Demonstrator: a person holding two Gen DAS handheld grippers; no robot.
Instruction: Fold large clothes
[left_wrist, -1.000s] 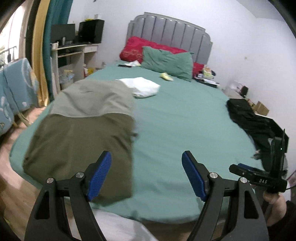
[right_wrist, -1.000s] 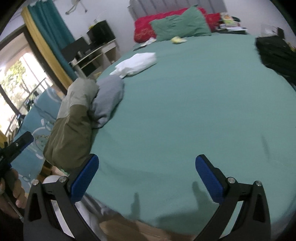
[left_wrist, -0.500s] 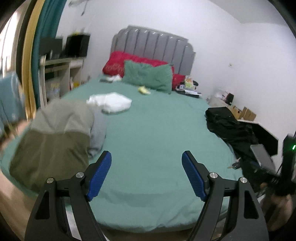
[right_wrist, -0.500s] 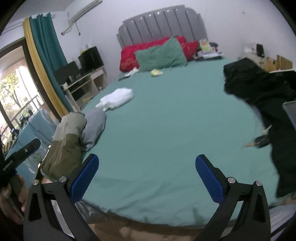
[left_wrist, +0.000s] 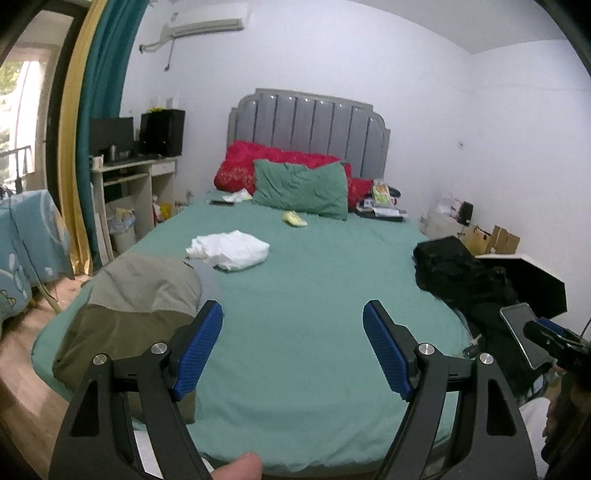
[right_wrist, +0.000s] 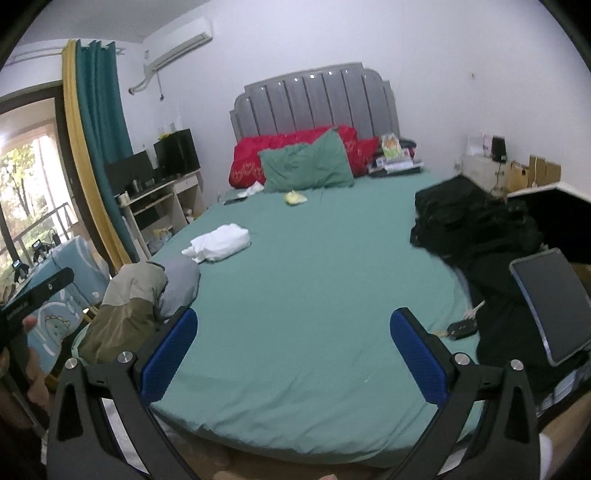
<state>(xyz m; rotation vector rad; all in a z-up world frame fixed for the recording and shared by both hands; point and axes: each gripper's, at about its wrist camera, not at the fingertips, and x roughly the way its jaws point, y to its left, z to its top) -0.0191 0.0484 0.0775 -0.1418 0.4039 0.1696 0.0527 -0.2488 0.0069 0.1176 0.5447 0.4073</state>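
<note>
Left tongs (left_wrist: 293, 345) wide, empty, above the bed (left_wrist: 314, 295) foot. Right tongs (right_wrist: 293, 356) wide, empty too. Folded olive garment (left_wrist: 129, 314) at 9 o'clock on the bed's edge; black clothes pile (right_wrist: 476, 229) at 3 o'clock; white garment (left_wrist: 231, 250) at 11.

Bed (left_wrist: 306, 295) with green sheet and grey headboard. At near left corner, folded olive jacket (left_wrist: 136, 314) over grey garment (right_wrist: 181, 284). Further up on the left, white cloth bundle (left_wrist: 231, 250). Near the pillows, small yellow item (left_wrist: 294, 218). Against headboard, green pillow (left_wrist: 301, 188) in front of red pillow (left_wrist: 240, 168). Along right edge, black clothes heap (left_wrist: 461, 280), with tablet (right_wrist: 550, 306) propped on it
</note>
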